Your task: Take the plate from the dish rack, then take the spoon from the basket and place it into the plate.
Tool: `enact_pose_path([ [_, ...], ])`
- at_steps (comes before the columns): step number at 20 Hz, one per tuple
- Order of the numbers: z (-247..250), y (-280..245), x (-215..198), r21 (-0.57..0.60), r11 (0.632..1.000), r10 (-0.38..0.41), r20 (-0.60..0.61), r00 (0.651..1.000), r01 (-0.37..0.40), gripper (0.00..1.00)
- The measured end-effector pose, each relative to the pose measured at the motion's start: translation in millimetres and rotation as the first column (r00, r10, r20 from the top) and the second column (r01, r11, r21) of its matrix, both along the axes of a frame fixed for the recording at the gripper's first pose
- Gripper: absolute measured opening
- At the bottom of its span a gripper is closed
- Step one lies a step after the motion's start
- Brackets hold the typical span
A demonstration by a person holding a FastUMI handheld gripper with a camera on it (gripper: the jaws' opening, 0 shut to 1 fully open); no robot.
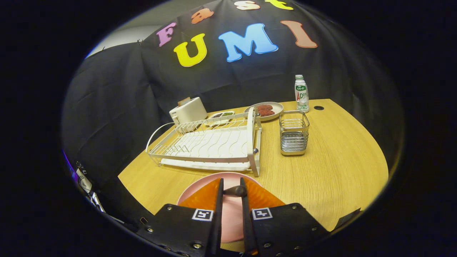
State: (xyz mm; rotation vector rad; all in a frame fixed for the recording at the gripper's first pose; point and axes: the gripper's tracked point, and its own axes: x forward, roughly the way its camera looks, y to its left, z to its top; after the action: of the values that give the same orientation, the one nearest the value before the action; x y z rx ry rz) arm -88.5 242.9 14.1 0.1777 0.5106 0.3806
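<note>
Spoon handle (235, 191) clamped between gripper (231, 185) fingers, held over pink plate (200, 185) for drop; dish rack (210, 142), basket (294, 132) beyond, emptied.

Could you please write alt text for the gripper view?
The gripper holds a dark spoon handle between its fingers, over a pink plate on the wooden table. Beyond stand a white dish rack and a wire basket, with a toaster, food dishes and a bottle behind.

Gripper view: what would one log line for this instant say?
tool: shut on spoon | below: pink plate on table | dish rack: empty | basket: empty
</note>
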Motion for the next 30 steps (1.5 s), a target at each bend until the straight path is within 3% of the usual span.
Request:
enact_pose_path([
  [11, -17.8, -20.4, 2.2, -0.118, 0.993, -0.036, -0.04, 0.999, 0.031, 0.42],
  [14, -11.5, -25.4, 1.9, -0.142, 0.989, -0.038, -0.014, 0.999, 0.035, 0.66],
  [25, 78.2, -52.3, 25.5, -0.129, 0.984, -0.099, 0.19, 0.977, 0.125, 0.66],
  [30, 140.6, -78.7, 44.8, -0.104, 0.968, -0.185, 0.326, 0.927, 0.23, 0.67],
])
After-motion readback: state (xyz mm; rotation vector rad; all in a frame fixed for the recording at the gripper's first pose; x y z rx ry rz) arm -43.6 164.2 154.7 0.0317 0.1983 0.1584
